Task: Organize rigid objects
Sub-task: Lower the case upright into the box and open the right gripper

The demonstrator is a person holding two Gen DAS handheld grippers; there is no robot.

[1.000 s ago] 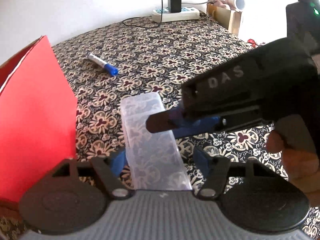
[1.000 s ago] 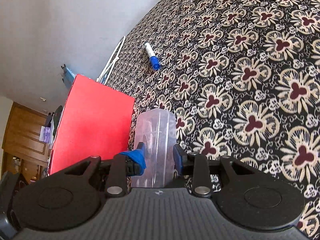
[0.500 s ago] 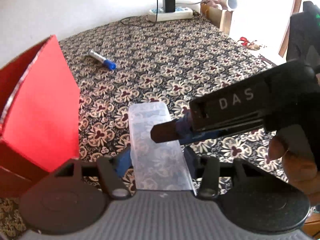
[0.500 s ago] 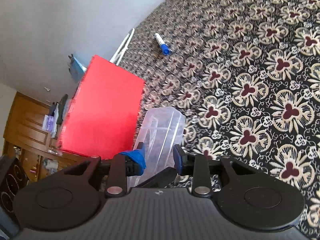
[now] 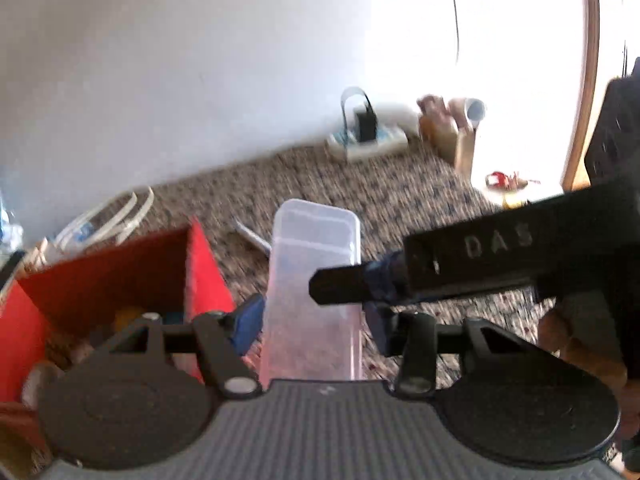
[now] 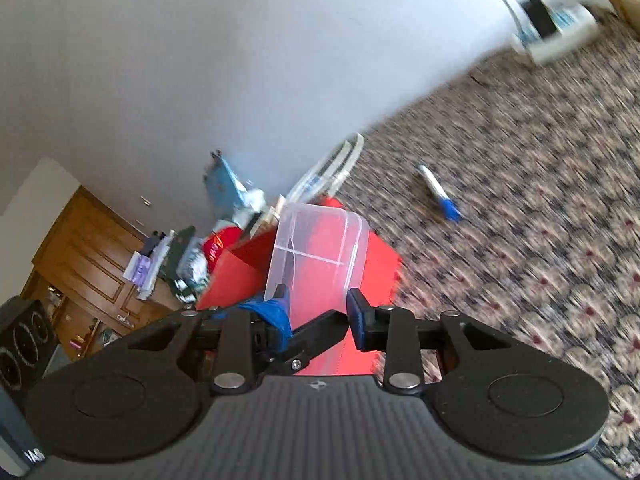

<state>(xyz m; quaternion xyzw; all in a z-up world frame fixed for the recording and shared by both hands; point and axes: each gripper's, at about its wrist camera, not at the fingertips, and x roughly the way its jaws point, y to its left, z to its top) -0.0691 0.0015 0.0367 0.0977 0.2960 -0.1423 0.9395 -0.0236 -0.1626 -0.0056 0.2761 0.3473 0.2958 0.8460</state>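
Observation:
A clear plastic box (image 5: 316, 280) is held in the air between both grippers. My left gripper (image 5: 316, 320) is shut on its near end. My right gripper (image 6: 318, 308) is shut on it too, and its black body (image 5: 500, 256) reaches in from the right in the left wrist view. The clear box also shows in the right wrist view (image 6: 320, 248), lifted in front of an open red box (image 6: 372, 280). The red box (image 5: 104, 280) stands at the left with several small objects inside. A blue-capped marker (image 6: 440, 196) lies on the patterned cloth.
A white power strip (image 5: 368, 140) with a black charger lies at the far edge by the wall. A cardboard box (image 5: 452, 136) stands to its right. White hangers (image 6: 332, 168) and clutter lie beyond the red box. A wooden cabinet (image 6: 80, 264) stands far left.
Both grippers have lifted the clear box off the cloth and tilted up. The red box's open inside has come into view. The views are blurred from motion.

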